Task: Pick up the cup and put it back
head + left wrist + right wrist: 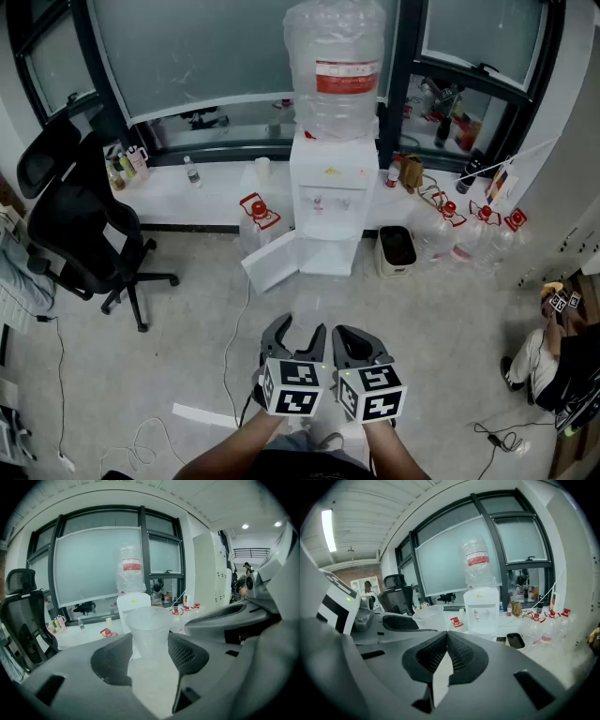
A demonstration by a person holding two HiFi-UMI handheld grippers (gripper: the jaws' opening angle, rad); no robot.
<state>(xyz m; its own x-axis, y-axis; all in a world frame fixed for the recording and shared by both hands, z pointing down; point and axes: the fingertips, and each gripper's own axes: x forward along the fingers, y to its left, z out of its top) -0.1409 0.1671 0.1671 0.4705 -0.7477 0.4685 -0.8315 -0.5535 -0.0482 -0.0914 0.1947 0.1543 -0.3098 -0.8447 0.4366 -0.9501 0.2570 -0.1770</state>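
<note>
Grey floor (187,347) spreads below the water dispenser (328,220) at top centre. At lower centre my left claw (298,330) grips the clear plastic cup (149,625); my right claw (359,339) is closed, empty.

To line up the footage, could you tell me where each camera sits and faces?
Head view: on the person's head, steeply down at the floor and water dispenser; shows forearms, left gripper, right gripper.
Left gripper view: on the left gripper, along its jaws, closed on the cup, toward the water dispenser.
Right gripper view: on the right gripper, along its shut, empty jaws.
Shared: all show the water dispenser.
</note>
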